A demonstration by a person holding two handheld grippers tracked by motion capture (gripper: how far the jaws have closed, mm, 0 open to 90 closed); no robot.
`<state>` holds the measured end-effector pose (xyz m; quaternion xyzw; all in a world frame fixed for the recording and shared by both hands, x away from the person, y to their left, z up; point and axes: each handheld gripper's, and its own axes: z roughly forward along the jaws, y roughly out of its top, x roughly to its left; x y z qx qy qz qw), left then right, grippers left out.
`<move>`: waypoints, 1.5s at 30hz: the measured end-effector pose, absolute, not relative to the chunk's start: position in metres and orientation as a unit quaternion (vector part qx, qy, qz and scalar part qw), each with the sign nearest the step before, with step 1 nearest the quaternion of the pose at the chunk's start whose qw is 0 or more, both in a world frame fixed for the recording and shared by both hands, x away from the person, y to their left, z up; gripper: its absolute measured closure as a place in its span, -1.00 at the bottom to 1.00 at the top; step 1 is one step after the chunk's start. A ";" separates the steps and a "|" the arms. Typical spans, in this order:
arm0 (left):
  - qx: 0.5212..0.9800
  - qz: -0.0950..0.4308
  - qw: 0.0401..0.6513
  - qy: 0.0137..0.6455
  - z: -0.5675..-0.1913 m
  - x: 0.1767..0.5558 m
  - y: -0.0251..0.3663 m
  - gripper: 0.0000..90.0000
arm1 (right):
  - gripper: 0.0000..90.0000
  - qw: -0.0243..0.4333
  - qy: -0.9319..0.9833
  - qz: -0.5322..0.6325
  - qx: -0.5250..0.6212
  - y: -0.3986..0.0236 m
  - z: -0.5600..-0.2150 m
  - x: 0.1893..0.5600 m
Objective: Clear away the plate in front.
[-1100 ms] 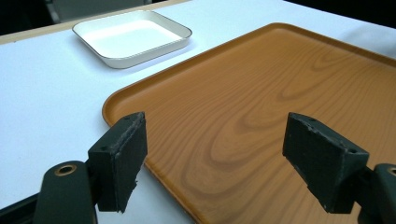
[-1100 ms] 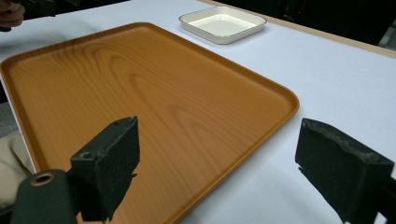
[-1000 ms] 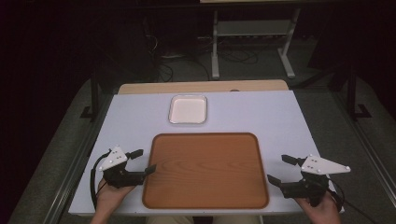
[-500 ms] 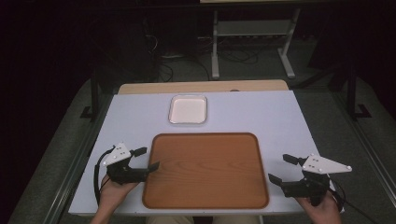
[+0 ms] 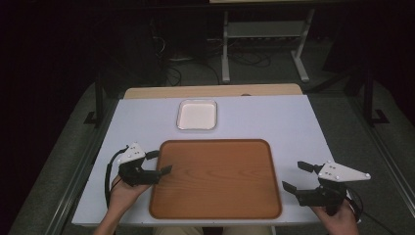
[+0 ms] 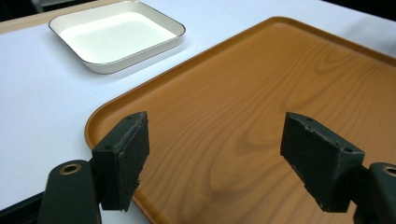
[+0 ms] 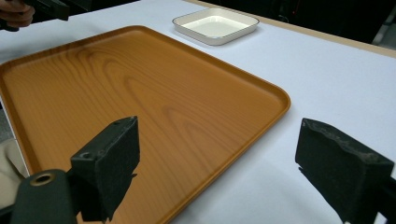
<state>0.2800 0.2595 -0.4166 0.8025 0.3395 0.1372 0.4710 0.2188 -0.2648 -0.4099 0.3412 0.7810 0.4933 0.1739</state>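
Flanking the wooden tray (image 5: 215,178), both claws gape wide, empty.

Tray (image 5: 215,178) orange-brown with wood-grain pattern; dish (image 5: 196,114) white with a thin, apparently dark rim line; table (image 5: 274,117) white; gripper jaws black.

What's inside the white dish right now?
The white dish looks empty: its whole bare floor shows in the high view and the left tongs' view. Whatever might lie under the dish on the table is covered.
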 end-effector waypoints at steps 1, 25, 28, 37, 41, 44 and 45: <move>0.804 0.133 0.470 0.339 -0.416 0.282 0.258 -0.48 | -0.71 0.174 0.781 0.494 0.342 -0.265 -0.410 0.219; 0.813 0.111 0.451 0.351 -0.410 0.325 0.243 -0.45 | -0.71 0.174 0.777 0.497 0.344 -0.268 -0.410 0.220; 0.814 0.113 0.449 0.350 -0.408 0.331 0.241 -0.45 | -0.71 0.174 0.777 0.497 0.344 -0.268 -0.410 0.220; 0.816 0.101 0.447 0.352 -0.403 0.352 0.236 -0.44 | -0.71 0.175 0.774 0.501 0.346 -0.268 -0.410 0.221; 0.816 0.102 0.446 0.354 -0.402 0.358 0.235 -0.44 | -0.71 0.172 0.773 0.501 0.349 -0.268 -0.410 0.222; 0.815 0.102 0.447 0.355 -0.401 0.362 0.236 -0.44 | -0.71 0.174 0.773 0.502 0.348 -0.268 -0.410 0.222; 0.816 0.100 0.444 0.357 -0.400 0.364 0.236 -0.44 | -0.71 0.174 0.772 0.502 0.348 -0.268 -0.409 0.222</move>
